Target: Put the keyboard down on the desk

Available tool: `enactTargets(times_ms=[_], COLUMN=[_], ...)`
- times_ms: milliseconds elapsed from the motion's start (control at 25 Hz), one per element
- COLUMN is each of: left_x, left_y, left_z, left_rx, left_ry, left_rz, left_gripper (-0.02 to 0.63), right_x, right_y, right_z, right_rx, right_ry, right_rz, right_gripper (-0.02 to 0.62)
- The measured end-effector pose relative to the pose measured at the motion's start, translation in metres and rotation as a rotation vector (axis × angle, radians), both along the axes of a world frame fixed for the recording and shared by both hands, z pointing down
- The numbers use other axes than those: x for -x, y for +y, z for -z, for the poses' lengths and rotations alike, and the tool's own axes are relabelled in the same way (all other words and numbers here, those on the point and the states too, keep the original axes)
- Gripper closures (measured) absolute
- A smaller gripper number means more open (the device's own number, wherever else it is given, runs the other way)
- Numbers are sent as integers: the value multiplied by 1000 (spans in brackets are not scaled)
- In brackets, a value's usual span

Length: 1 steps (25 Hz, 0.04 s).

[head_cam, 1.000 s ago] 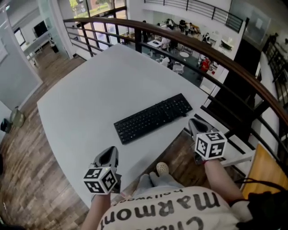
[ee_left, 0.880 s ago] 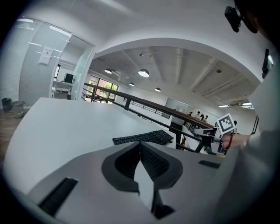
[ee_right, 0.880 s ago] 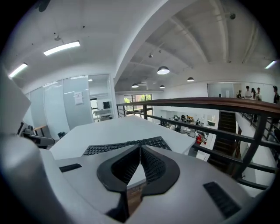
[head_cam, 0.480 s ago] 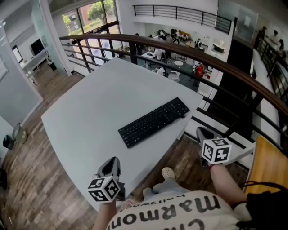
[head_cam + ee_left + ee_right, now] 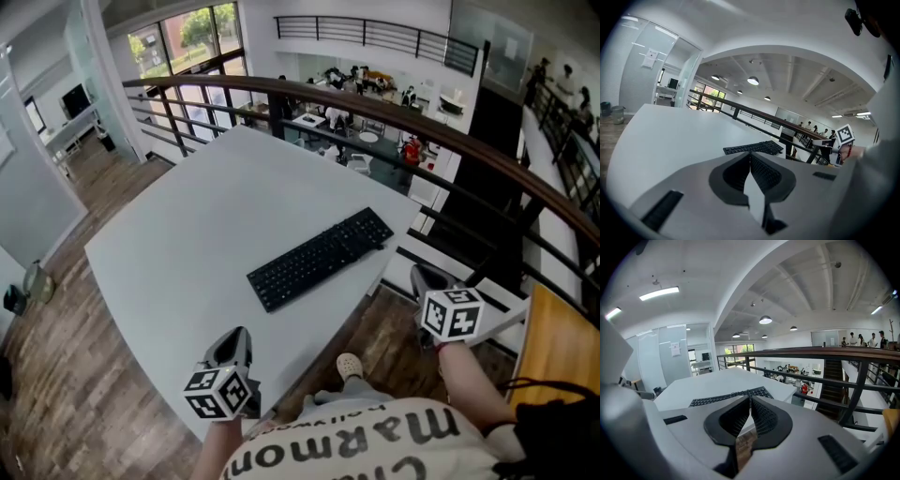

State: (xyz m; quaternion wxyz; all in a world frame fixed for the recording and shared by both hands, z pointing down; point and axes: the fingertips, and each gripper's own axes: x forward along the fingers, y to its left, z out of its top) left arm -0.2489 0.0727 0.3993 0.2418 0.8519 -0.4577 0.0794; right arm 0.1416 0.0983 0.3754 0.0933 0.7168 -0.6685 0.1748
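A black keyboard (image 5: 321, 257) lies flat on the white desk (image 5: 197, 216), slanting toward the desk's right corner; it also shows ahead in the left gripper view (image 5: 753, 148) and the right gripper view (image 5: 730, 398). My left gripper (image 5: 229, 349) hovers at the desk's near edge, shut and empty, well short of the keyboard. My right gripper (image 5: 427, 277) hangs off the desk's right side over the wooden floor, shut with nothing in it. Neither gripper touches the keyboard.
A dark curved railing (image 5: 441, 131) runs behind and to the right of the desk, with an open lower floor beyond it. Wooden floor (image 5: 56, 328) surrounds the desk. A yellow chair edge (image 5: 553, 347) sits at the far right.
The right gripper has drawn away from the keyboard's right end toward the right, off the desk. The left gripper has eased back slightly. The keyboard rests unmoved on the desk.
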Motion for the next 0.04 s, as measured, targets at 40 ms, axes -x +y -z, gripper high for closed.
enactTargets(times_ms=[40], left_x=[0], left_y=[2], left_z=[-2], left_rx=[1], left_ry=[-1], left_rz=[0], left_gripper=[597], right_x=[0], right_y=[2], right_z=[-2], right_rx=[1], right_ry=[-1], right_rz=[0], right_gripper=[554])
